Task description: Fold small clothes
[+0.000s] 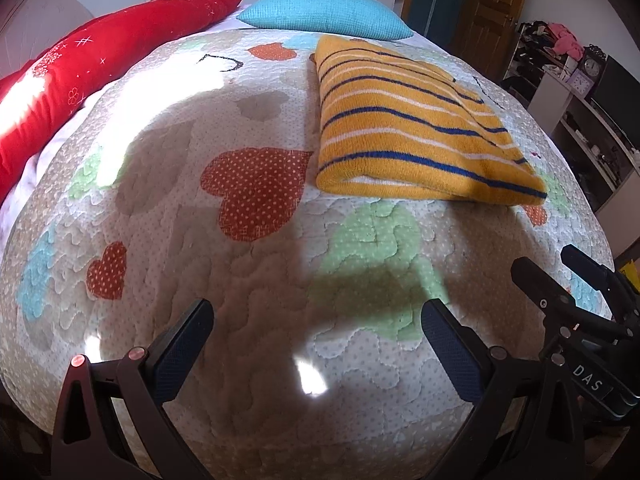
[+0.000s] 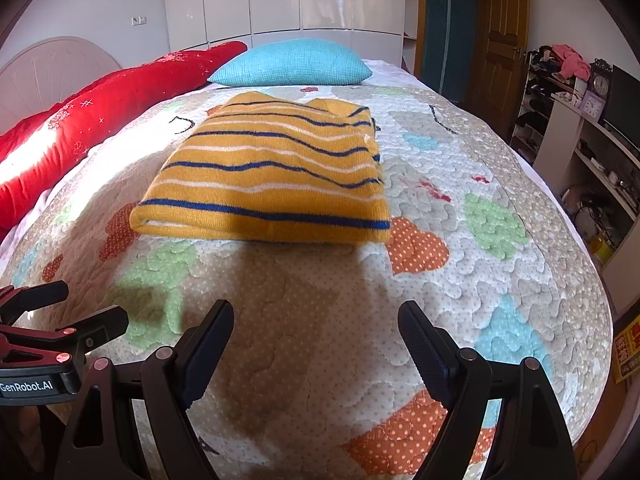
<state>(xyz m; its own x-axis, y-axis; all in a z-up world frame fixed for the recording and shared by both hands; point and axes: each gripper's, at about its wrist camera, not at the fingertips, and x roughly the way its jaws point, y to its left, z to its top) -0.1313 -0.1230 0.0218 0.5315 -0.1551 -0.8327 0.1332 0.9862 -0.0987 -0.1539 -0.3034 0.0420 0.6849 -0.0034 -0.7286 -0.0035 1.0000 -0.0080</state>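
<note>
A yellow knit garment with blue and white stripes (image 1: 412, 128) lies folded into a flat rectangle on the quilted bed cover (image 1: 260, 260). It also shows in the right wrist view (image 2: 268, 176), at the middle of the bed. My left gripper (image 1: 318, 316) is open and empty, low over the quilt, well short of the garment and to its left. My right gripper (image 2: 316, 316) is open and empty, in front of the garment's near folded edge. The right gripper also shows in the left wrist view (image 1: 560, 280), and the left gripper in the right wrist view (image 2: 76, 304).
A long red pillow (image 2: 80, 128) runs along the bed's left side. A turquoise cushion (image 2: 292, 64) lies at the far end. Shelves with a clock and clutter (image 2: 584, 92) stand right of the bed. The quilt (image 2: 500, 240) drops off at the right edge.
</note>
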